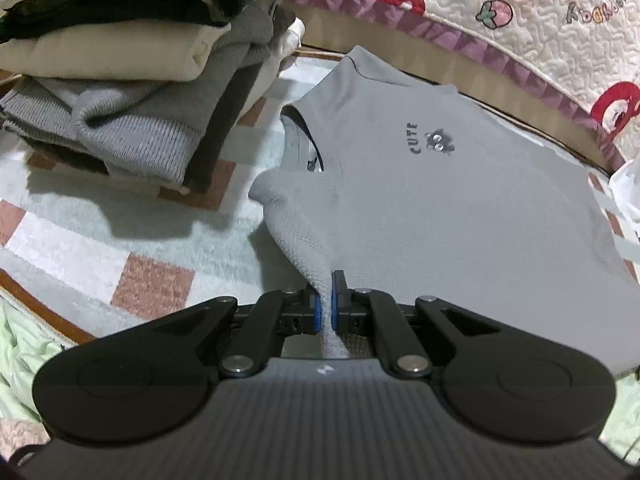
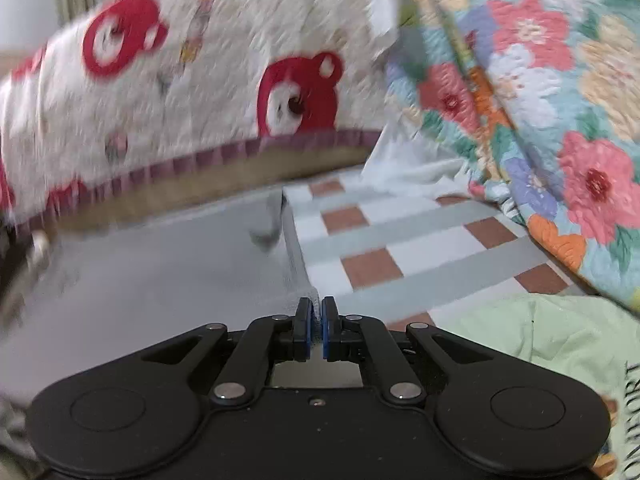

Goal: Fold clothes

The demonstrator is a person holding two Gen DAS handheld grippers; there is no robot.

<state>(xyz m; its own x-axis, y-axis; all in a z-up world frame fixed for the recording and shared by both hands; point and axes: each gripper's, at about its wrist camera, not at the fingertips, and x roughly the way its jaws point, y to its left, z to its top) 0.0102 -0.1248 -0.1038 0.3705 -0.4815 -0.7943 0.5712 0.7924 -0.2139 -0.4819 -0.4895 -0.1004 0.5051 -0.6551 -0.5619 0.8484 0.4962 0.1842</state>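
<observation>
At the bottom centre of the left wrist view, the left gripper [image 1: 326, 300] pinches a bunched ridge of a grey sleeveless knit top [image 1: 420, 200] between its blue pads, jaws drawn nearly together on the cloth. From that pinch the top fans away up the frame, toward its neck opening left of centre and a small dark "CUTE" print [image 1: 434, 142] higher up, so its long axis runs straight ahead of the claw. At the bottom centre of the right wrist view, the right gripper [image 2: 317, 320] is likewise closed tight on the near corner of the same grey top [image 2: 168, 264], which fills the lower left of that blurred frame; its edge runs away up the middle. Each claw thus holds one near end of the garment, the body stretching forward and away from both, and neither hand looks nearer to the far edge. The fold to come likely turns on carrying this near edge forward over the body. The top lies on a checked mat [image 1: 132, 248] of pale and brick-red squares. In the upper left of the left view stands a stack of folded clothes [image 1: 132, 60], near the top but apart from it. Farthest back, a white quilt with red bears [image 1: 520, 32] crosses both views, and a floral quilt [image 2: 540, 100] fills the right side of the right view
</observation>
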